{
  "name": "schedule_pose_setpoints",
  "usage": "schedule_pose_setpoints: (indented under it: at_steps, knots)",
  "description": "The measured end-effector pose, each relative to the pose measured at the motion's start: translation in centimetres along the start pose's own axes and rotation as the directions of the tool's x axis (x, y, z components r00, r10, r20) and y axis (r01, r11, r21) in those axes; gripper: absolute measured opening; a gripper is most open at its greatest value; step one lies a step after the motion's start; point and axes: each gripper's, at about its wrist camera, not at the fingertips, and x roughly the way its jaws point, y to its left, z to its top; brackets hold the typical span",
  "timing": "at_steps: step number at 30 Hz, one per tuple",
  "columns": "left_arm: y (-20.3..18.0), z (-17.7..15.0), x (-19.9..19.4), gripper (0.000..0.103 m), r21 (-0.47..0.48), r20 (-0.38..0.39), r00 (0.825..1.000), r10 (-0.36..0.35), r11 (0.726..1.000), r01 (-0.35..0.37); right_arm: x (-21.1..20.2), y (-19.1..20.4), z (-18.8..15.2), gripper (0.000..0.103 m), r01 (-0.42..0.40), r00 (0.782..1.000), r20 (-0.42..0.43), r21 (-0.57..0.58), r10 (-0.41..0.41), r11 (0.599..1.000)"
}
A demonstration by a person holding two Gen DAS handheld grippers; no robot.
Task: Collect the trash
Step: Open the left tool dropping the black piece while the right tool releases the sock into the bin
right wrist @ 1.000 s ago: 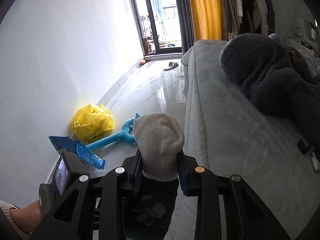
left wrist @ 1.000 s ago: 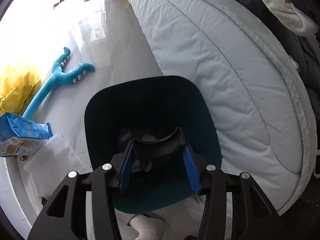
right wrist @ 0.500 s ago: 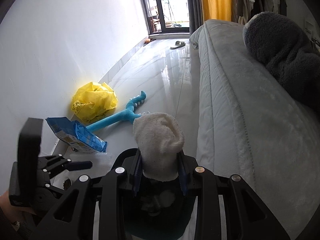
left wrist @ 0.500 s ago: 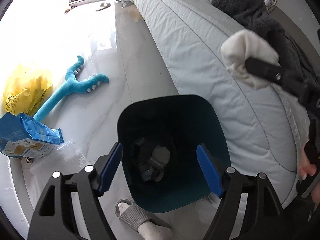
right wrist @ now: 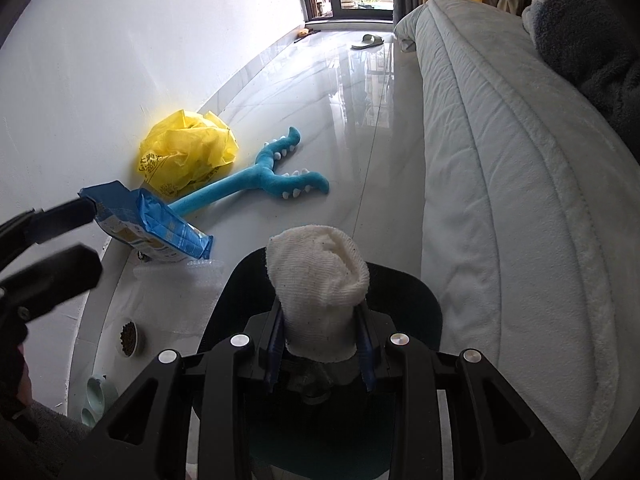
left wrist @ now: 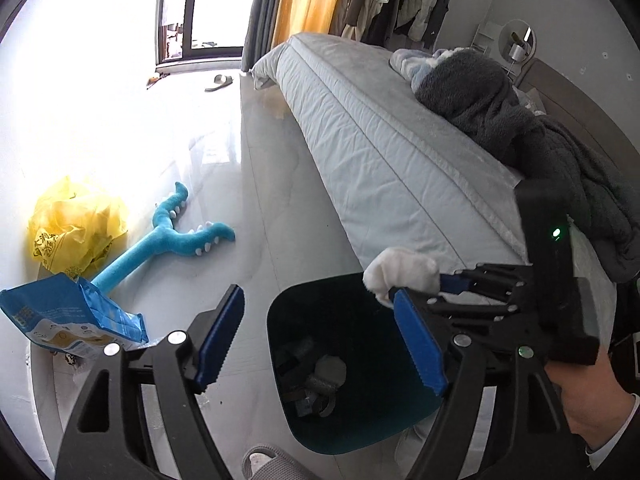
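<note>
My right gripper [right wrist: 322, 354] is shut on a white sock [right wrist: 318, 280] and holds it over the dark teal bin [right wrist: 404, 300]. In the left wrist view the sock [left wrist: 402, 272] hangs above the bin's rim [left wrist: 312, 284], and small scraps [left wrist: 316, 380] lie in the bin's bottom. My left gripper [left wrist: 320, 340] is open and empty above the bin's left side. A blue snack bag [left wrist: 68, 320] and a crumpled yellow plastic bag [left wrist: 76, 224] lie on the floor by the wall.
A blue plush toy [left wrist: 172, 236] lies on the white floor. A bed [left wrist: 380, 152] with a grey blanket [left wrist: 520, 120] runs along the right. Clear bubble wrap [right wrist: 176, 280] and pet bowls [right wrist: 128, 336] sit near the wall. A slipper [left wrist: 218, 80] lies by the window.
My left gripper opened from the bin's rim and rose, tilting up toward the room. My right gripper brought the sock over the bin.
</note>
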Motion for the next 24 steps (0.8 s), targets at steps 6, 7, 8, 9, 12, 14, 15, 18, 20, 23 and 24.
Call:
schedule_pose_setpoints:
  at_steps: [6, 7, 8, 9, 12, 14, 15, 18, 20, 23, 24]
  knots:
    - [0.4, 1.2, -1.9, 0.080, -0.026, 0.090, 0.996, -0.016, 0.999, 0.019, 2.3, 0.7, -0.9, 0.032, -0.022, 0.997, -0.074, 0.002, 0.022, 1.000]
    - [0.3, 1.3, -2.2, 0.079, -0.027, 0.102, 0.995, -0.016, 0.999, 0.019, 2.6, 0.7, -1.1, 0.032, -0.024, 0.996, -0.090, 0.001, 0.024, 1.000]
    - [0.1, 1.6, -2.5, 0.079, -0.028, 0.114, 0.993, -0.012, 0.999, 0.015, 2.8, 0.7, -1.3, 0.032, -0.021, 0.995, -0.099, 0.001, 0.021, 1.000]
    - [0.1, 1.8, -2.7, 0.080, -0.030, 0.119, 0.993, -0.008, 0.999, 0.012, 3.0, 0.7, -1.5, 0.032, -0.017, 0.994, -0.108, -0.001, 0.017, 1.000]
    - [-0.4, 2.3, -3.7, 0.079, -0.042, 0.152, 0.988, -0.021, 0.999, 0.028, 3.3, 0.5, -1.9, 0.032, -0.011, 0.991, -0.131, -0.007, 0.010, 1.000]
    - [-0.8, 2.8, -4.2, 0.079, -0.034, 0.175, 0.984, -0.023, 0.999, 0.029, 3.4, 0.5, -2.0, 0.034, -0.017, 0.988, -0.152, -0.009, 0.015, 1.000]
    - [-1.2, 3.0, -4.5, 0.079, -0.024, 0.190, 0.982, -0.023, 0.999, 0.028, 3.3, 0.4, -2.2, 0.034, -0.016, 0.988, -0.156, -0.011, 0.014, 1.000]
    - [-2.4, 3.4, -5.0, 0.080, 0.023, 0.222, 0.975, -0.016, 1.000, 0.011, 3.4, 0.5, -2.6, 0.035, -0.017, 0.985, -0.172, -0.030, 0.012, 0.999]
    - [-3.2, 3.5, -5.0, 0.079, 0.045, 0.234, 0.972, -0.018, 0.999, 0.007, 3.3, 0.5, -2.8, 0.035, -0.013, 0.984, -0.181, -0.045, 0.005, 0.999]
    - [-4.1, 4.1, -4.7, 0.079, 0.059, 0.246, 0.969, -0.033, 0.998, 0.019, 3.1, 0.3, -2.9, 0.038, -0.023, 0.980, -0.197, -0.053, 0.012, 0.998]
    - [-4.6, 4.3, -4.7, 0.079, 0.064, 0.257, 0.966, -0.038, 0.998, 0.022, 2.9, 0.2, -2.9, 0.041, -0.026, 0.980, -0.200, -0.057, 0.014, 0.998]
